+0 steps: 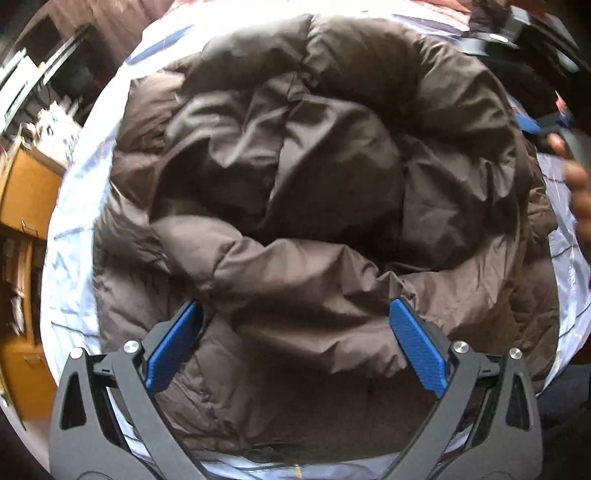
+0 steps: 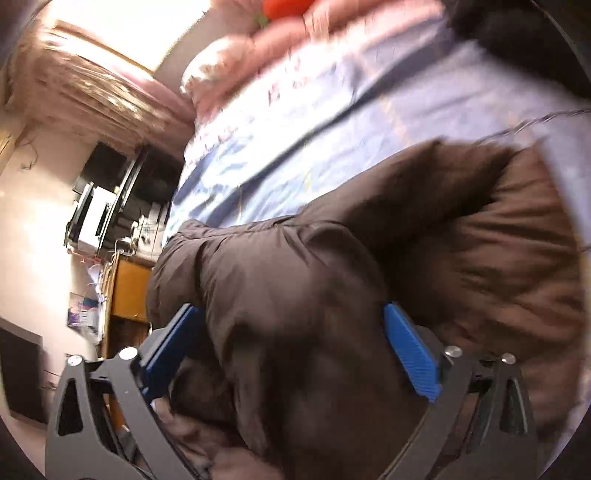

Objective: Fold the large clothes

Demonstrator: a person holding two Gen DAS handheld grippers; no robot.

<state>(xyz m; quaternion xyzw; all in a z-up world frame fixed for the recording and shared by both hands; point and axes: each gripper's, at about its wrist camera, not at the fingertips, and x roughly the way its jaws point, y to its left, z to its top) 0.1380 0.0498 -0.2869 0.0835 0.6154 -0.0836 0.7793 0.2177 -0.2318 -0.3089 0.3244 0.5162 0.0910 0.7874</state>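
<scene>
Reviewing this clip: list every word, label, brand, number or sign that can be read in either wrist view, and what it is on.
None is readable.
Brown puffy quilted jacket: no label or logo shows.
Light blue patterned bedsheet: pattern only, blurred.
Small poster on the wall beside the wooden cabinet: print too small and blurred to read.

Blue bedsheet, orange wooden cabinet, bright window
</scene>
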